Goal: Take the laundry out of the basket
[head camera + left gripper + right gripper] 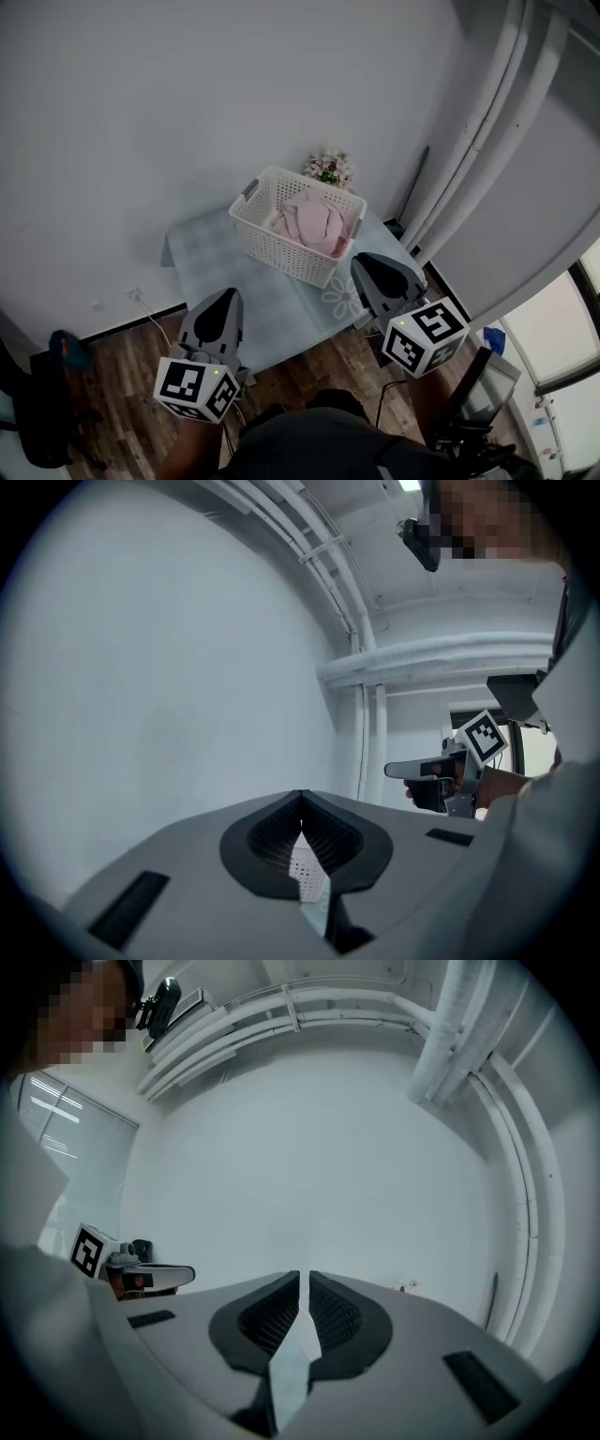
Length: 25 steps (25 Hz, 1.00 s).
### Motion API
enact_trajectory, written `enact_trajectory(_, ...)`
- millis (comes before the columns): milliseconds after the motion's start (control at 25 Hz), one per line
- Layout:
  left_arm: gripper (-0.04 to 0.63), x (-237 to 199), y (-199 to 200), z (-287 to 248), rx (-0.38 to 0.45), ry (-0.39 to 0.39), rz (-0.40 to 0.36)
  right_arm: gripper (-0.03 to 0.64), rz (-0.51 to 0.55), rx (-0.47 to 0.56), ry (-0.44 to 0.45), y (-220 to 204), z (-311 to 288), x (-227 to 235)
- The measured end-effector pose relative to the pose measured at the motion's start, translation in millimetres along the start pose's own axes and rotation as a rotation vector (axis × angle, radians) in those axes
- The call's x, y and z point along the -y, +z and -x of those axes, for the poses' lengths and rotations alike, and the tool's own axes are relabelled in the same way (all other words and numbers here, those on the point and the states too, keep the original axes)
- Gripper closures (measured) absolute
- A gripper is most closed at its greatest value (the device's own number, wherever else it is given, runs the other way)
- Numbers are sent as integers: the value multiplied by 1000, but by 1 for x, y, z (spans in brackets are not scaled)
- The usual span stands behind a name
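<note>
Pink laundry [309, 223] lies in the white basket [281, 248] on the table [211, 261].

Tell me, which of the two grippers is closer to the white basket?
The right gripper: in the head view its tip is close beside the white basket, while the left gripper hangs farther back, well short of it.
</note>
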<state>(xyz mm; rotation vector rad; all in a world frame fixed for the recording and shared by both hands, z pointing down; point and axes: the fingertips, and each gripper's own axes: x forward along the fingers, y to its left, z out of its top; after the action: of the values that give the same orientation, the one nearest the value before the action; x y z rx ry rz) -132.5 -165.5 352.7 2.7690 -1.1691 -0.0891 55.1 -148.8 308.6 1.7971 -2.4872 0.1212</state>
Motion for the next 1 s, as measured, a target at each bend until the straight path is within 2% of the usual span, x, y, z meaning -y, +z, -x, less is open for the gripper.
enact_trajectory(320,585,-15,3,-25,11,8,5,574,57,-21,36,10,-33,18)
enact_trajectory(600,584,-26,18,-74,4,55,-49,473,49,-14,101,20,-80,61)
enact_trajectory(760,584,-38,39,-110,0,128,-109,447,42,-8,119,34,-116,95)
enact_trajectory(1000,584,-43,47,-159,-4,137,-126,345,129,-106,212,29,-172,123)
